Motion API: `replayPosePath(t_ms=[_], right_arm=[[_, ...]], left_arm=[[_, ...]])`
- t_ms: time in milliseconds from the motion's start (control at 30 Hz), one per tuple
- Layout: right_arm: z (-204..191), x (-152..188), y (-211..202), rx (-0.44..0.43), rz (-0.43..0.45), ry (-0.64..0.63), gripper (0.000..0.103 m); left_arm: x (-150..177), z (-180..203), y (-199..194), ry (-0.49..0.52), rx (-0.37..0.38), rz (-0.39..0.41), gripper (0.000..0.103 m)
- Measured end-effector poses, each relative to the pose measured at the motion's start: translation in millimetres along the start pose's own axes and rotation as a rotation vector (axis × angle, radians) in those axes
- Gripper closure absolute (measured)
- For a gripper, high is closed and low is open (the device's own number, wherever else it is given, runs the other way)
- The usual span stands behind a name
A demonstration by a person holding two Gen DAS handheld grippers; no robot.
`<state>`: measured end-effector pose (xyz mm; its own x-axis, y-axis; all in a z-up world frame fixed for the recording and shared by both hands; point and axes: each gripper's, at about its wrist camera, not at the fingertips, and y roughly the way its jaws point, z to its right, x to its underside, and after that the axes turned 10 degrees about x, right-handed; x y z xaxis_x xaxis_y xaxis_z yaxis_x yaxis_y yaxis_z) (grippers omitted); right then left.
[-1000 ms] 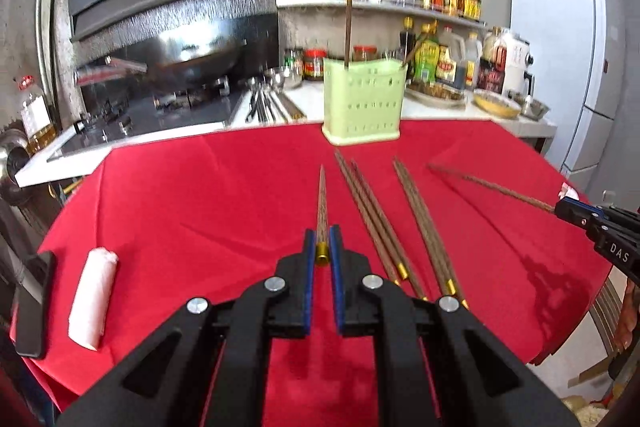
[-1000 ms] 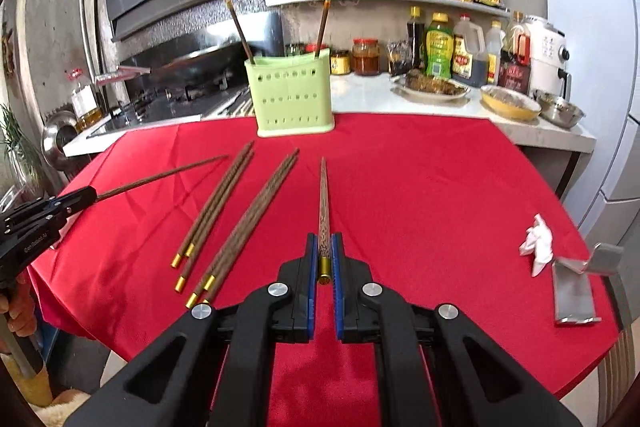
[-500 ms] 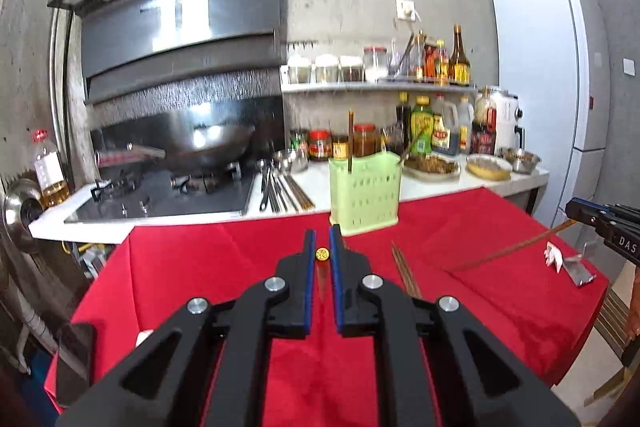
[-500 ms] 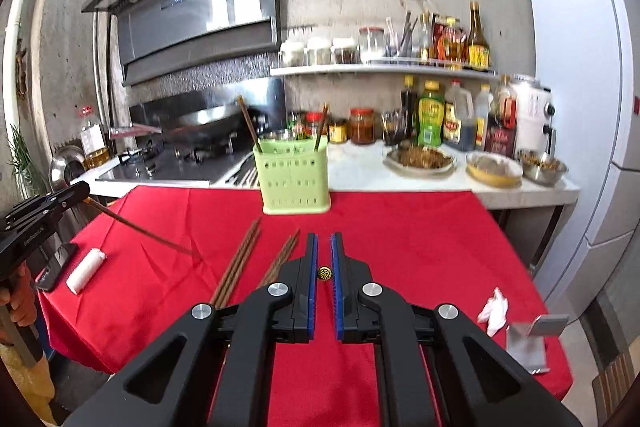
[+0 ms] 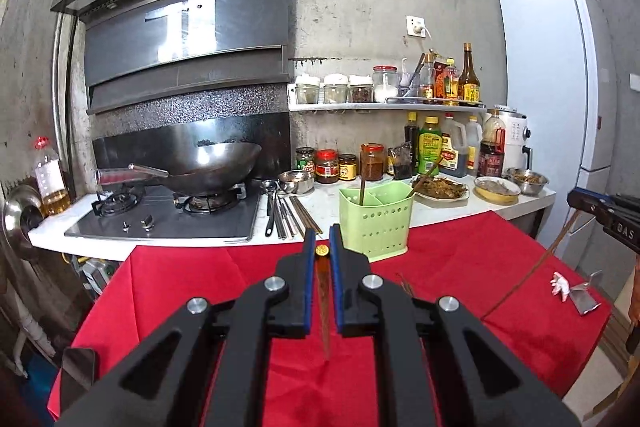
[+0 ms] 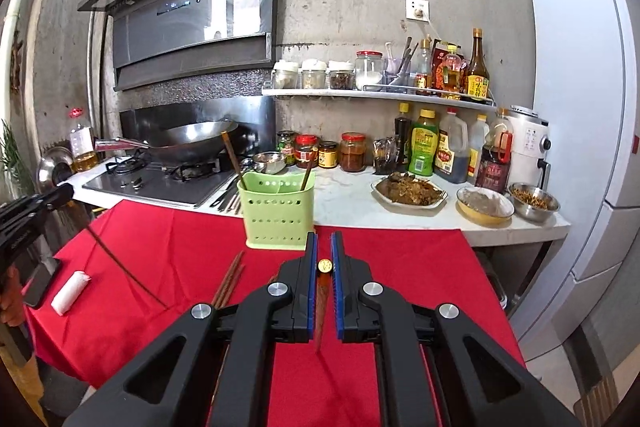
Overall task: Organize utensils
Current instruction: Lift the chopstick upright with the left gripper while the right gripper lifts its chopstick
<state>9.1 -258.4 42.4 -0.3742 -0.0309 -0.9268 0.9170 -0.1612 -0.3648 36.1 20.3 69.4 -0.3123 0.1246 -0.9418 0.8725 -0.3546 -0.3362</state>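
In the left wrist view, my left gripper [image 5: 322, 239] is shut on a brown chopstick [image 5: 325, 307] just below its gold cap; the stick hangs tip-down above the red tablecloth [image 5: 180, 287]. My right gripper [image 6: 324, 243] is shut the same way on another chopstick [image 6: 322, 311]. Each gripper shows in the other's view, the right gripper [image 5: 578, 197] at the right edge and the left gripper [image 6: 60, 193] at the left edge. The green slotted holder [image 5: 376, 223] [image 6: 276, 215] stands at the table's far edge with two chopsticks in it. More chopsticks [image 6: 228, 283] lie on the cloth.
Behind the table runs a counter with a stove, a wok [image 5: 212, 163], loose utensils [image 5: 286, 215], food dishes [image 6: 410, 191] and bottles. A fridge [image 5: 560, 107] stands at the right. On the cloth lie a white roll [image 6: 70, 293], a phone [image 6: 38, 287] and a metal stand [image 5: 584, 301].
Both grippers have risen from the tablecloth, each lifting its chopstick, which lay flat and now hangs tip-down. Both views have tilted up toward the wall.
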Motion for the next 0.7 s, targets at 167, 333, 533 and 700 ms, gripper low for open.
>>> replayPosePath(t_ms=[167, 333, 533, 700], right_arm=[[-6.6, 14.0, 25.7, -0.015, -0.028, -0.015, 0.096], [-14.5, 34.0, 47.2, -0.025, -0.077, -0.032, 0.096], [-26.5, 53.7, 66.2, -0.033, -0.127, -0.064, 0.096], [-31.7, 65.8, 74.9, -0.029, -0.135, -0.072, 0.096]], left_arm=[[7.3, -0.1, 7.8, -0.002, -0.008, -0.008, 0.096], [29.2, -7.7, 36.9, -0.047, 0.013, -0.133, 0.096], [58.0, -11.6, 61.5, -0.072, 0.02, -0.213, 0.096], [65.4, -12.3, 67.3, -0.072, 0.013, -0.228, 0.096]])
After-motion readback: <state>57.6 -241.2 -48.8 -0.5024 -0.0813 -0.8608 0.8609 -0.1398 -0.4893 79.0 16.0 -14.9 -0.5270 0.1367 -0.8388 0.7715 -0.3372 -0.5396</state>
